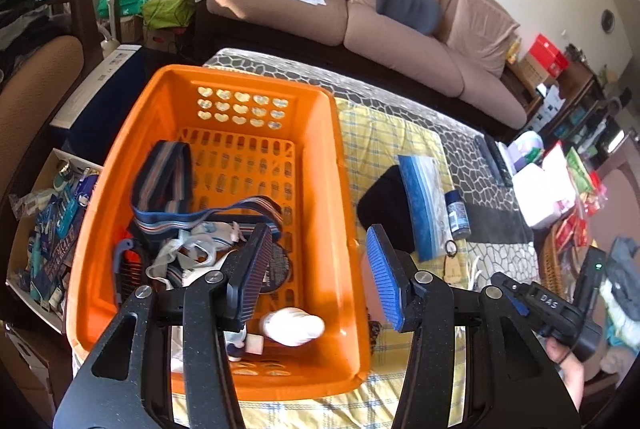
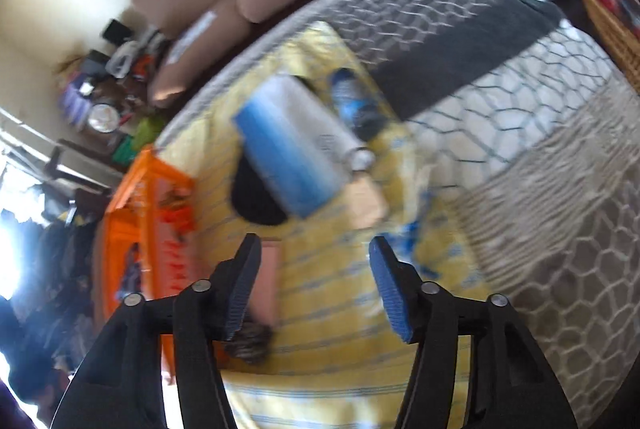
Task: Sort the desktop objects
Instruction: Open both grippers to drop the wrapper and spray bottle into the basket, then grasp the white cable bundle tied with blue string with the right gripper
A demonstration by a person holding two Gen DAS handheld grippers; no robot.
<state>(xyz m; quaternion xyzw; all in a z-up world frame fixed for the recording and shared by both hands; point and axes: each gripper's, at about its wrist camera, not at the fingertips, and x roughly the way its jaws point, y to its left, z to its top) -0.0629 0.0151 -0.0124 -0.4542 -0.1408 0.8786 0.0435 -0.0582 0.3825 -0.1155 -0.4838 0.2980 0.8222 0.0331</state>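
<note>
- Right below my left tongs [image 1: 320, 277] sits the orange basket [image 1: 340, 165]. My left tongs are partly open and hold nothing.
- Inside the basket, close to me, I see a white bottle [image 1: 294, 327]. Past it lie a crumpled white bag [image 1: 192, 253] and a striped strap [image 1: 168, 181].
- My right tongs [image 2: 316, 285] are open too, with nothing between them. They hang over the yellow checked cloth [image 2: 340, 309]. That picture is blurry.
- On the cloth, to the right of the basket, lies a blue and clear zip bag [image 1: 424, 205]. It rests partly on a black round thing [image 1: 384, 205].
- A small blue can [image 1: 456, 213] lies just beside the zip bag, on the far side from the basket.
- The cloth lies on a grey tabletop [image 1: 480, 165] with a stone pattern.
- Far back stands a brown sofa [image 1: 400, 41] with a dark blue cushion [image 1: 408, 3] on it.
</note>
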